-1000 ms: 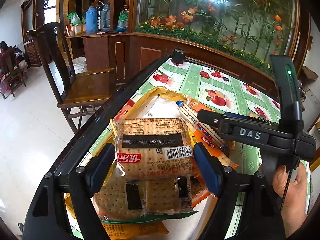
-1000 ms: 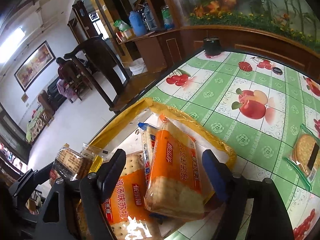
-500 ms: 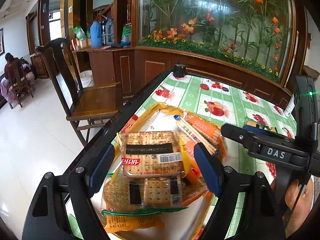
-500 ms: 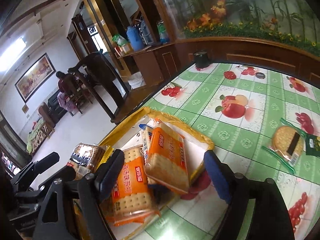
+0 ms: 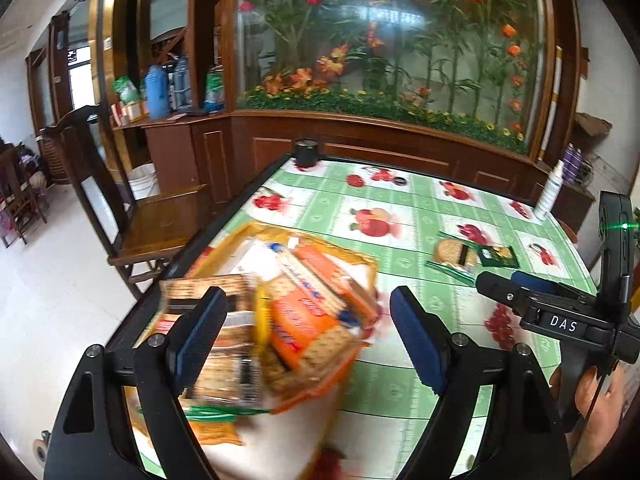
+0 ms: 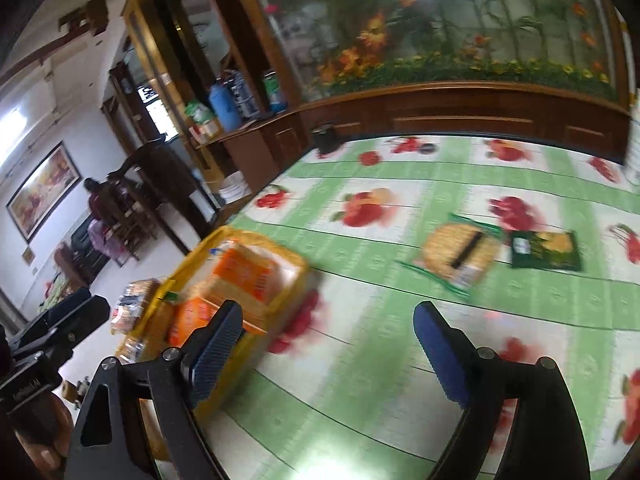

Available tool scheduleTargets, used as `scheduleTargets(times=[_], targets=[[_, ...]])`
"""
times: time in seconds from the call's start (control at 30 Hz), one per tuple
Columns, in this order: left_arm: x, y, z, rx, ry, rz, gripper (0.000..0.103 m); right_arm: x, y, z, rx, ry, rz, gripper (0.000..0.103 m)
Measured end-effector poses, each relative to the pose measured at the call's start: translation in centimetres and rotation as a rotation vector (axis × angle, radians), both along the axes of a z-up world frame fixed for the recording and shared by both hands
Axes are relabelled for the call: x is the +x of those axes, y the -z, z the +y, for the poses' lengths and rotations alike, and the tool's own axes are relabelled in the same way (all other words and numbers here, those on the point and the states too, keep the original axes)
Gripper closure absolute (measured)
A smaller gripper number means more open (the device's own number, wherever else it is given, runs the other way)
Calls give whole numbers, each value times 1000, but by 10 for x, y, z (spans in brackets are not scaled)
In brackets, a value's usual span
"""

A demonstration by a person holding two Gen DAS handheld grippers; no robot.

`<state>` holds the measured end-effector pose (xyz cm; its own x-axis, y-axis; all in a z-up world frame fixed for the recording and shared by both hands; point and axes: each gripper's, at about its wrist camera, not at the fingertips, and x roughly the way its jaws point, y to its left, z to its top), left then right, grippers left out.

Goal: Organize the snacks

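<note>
Fingers point(image 5: 208, 336) wide apart above yellow tray point(image 5: 360, 258)

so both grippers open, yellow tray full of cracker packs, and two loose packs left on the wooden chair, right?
Not the chair. The round cracker pack and dark green packet lie on the fruit-print tablecloth, per the right wrist view. Rest holds.

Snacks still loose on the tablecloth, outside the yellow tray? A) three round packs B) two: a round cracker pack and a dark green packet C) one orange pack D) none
B: the round cracker pack and dark green packet lie side by side on the tablecloth, apart from the yellow tray.
</note>
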<state>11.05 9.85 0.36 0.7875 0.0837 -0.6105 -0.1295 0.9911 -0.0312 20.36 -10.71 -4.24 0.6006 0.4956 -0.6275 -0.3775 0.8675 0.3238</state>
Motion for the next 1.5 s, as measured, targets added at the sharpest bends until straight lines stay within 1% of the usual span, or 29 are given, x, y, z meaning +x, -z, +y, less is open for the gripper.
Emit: scheduleTargets(times=[0.17, 0.37, 0.53, 0.77, 0.93, 1.1, 1.23, 1.3, 1.4, 1.5], targets=[[6, 5, -26, -1, 53, 22, 19, -4, 5, -43, -29, 78, -5, 4], [15, 15, -49, -4, 101, 57, 19, -4, 16, -83, -39, 147, 16, 4], [24, 23, -66, -21, 147, 92, 19, -3, 24, -98, -78, 171, 22, 4], [38, 28, -89, -2, 194, 114, 19, 6, 34, -110, -109, 178, 35, 4], [48, 30, -99, 2, 216, 123, 19, 26, 34, -111, -169, 97, -1, 4], [62, 36, -100, -20, 225, 144, 19, 67, 37, -117, -154, -29, 11, 4], [74, 43, -99, -23, 223, 169, 19, 99, 42, -115, -160, -123, 15, 4], [80, 46, -96, -40, 224, 178, 19, 114, 49, -115, -156, -174, 40, 4], [89, 54, -93, -64, 213, 195, 19, 136, 58, -119, -186, -196, 46, 4], [99, 60, -93, -84, 203, 212, 19, 158, 61, -128, -143, -207, 57, 4]])
